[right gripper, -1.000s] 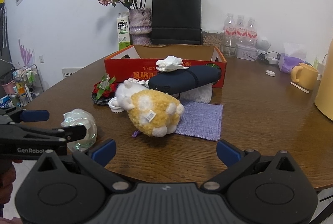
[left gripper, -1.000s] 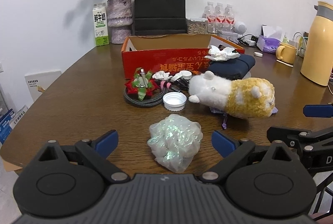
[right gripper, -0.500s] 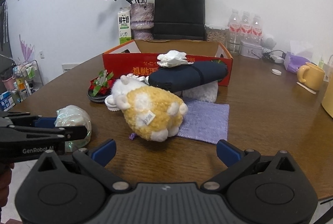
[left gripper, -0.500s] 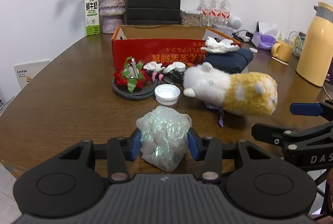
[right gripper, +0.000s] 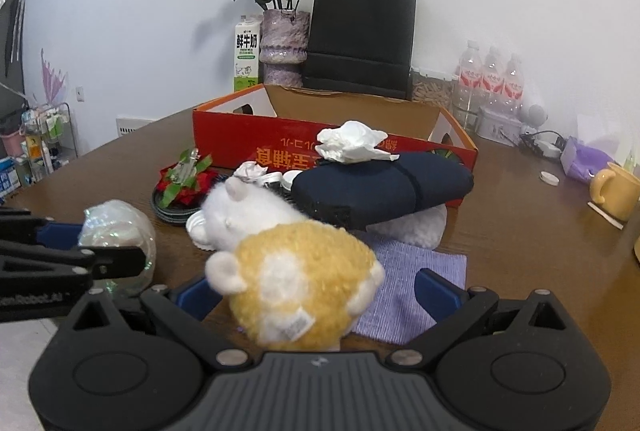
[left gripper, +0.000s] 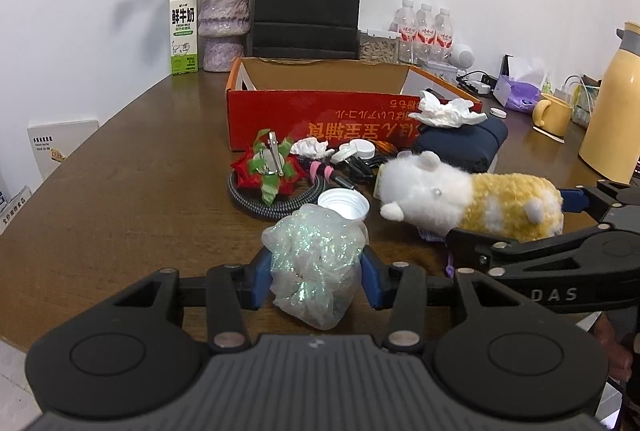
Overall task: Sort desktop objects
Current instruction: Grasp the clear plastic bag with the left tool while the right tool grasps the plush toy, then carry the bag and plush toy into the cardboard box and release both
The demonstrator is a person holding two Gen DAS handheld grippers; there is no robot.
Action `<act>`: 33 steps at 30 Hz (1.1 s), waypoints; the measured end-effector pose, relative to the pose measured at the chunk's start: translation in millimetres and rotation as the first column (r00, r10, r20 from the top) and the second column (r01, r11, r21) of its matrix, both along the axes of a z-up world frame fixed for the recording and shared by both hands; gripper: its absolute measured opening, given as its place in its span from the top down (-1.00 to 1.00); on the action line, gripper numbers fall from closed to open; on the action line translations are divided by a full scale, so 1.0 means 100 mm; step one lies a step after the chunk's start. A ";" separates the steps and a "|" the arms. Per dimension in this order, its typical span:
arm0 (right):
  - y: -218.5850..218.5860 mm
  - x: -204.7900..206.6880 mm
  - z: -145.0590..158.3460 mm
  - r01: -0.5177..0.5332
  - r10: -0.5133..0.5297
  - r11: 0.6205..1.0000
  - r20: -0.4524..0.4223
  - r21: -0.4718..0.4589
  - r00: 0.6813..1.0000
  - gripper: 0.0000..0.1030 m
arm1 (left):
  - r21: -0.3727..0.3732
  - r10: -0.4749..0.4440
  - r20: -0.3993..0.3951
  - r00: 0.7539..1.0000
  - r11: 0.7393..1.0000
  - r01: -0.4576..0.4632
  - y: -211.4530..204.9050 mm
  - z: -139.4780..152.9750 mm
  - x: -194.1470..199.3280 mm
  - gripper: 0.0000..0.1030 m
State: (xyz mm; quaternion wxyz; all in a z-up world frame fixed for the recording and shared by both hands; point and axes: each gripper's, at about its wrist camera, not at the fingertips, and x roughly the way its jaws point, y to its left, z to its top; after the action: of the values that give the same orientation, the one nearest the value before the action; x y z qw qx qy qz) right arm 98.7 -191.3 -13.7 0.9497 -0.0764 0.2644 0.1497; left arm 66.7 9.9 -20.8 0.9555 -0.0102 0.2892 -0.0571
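My left gripper (left gripper: pixel 315 279) is shut on a crumpled ball of iridescent plastic wrap (left gripper: pixel 316 251), with both blue pads pressed into its sides near the table's front edge. In the right wrist view the same ball (right gripper: pixel 120 227) shows at the left. A white and yellow plush toy (right gripper: pixel 296 271) lies on its side between the fingers of my open right gripper (right gripper: pixel 316 295), and the right pad stands clear of it. An open red cardboard box (left gripper: pixel 320 107) stands behind. In front of it lie a navy pouch (left gripper: pixel 460 143) topped with a tissue, a red-green flower clip (left gripper: pixel 268 167) and a white cap (left gripper: pixel 344 203).
A purple cloth (right gripper: pixel 408 279) lies under the plush. A yellow flask (left gripper: pixel 612 103) and mug (left gripper: pixel 554 113) stand at the right. Along the back wall are a milk carton (left gripper: pixel 184 31), a flower vase (left gripper: pixel 224 27), a black paper bag (left gripper: pixel 308 3) and water bottles (left gripper: pixel 426 31).
My left gripper went from open around the plastic ball to shut on it. My right gripper moved forward until the plush toy came between its open fingers.
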 end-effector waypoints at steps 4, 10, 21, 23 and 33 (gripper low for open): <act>0.03 0.05 -0.02 -0.010 0.011 1.000 0.006 -0.011 1.000 -0.66 | -0.005 0.000 -0.006 1.000 1.000 0.000 0.02 -0.01 0.05 0.12; 0.05 0.04 -0.05 -0.037 0.037 0.999 0.018 -0.030 0.999 -0.29 | -0.010 0.003 -0.015 1.000 1.000 -0.003 0.05 -0.03 0.07 0.12; 0.00 -0.12 0.05 -0.064 0.062 0.998 0.061 0.019 0.996 -0.16 | -0.010 0.013 0.023 1.000 1.000 -0.012 0.06 0.07 -0.05 0.12; 0.00 -0.16 0.09 -0.067 0.065 0.997 0.076 0.024 0.995 -0.16 | -0.010 0.015 0.037 0.999 1.000 -0.015 0.06 0.11 -0.08 0.12; -0.06 -0.28 0.46 -0.069 0.059 0.997 0.184 0.046 0.981 -0.16 | -0.023 0.004 0.155 0.988 1.000 0.000 0.06 0.54 -0.13 0.12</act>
State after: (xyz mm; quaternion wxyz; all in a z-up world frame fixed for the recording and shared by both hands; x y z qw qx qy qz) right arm 70.7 -196.9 32.0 0.9662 -0.0733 0.1697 0.1795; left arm 53.3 15.9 33.2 0.9750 -0.0168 0.2133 -0.0600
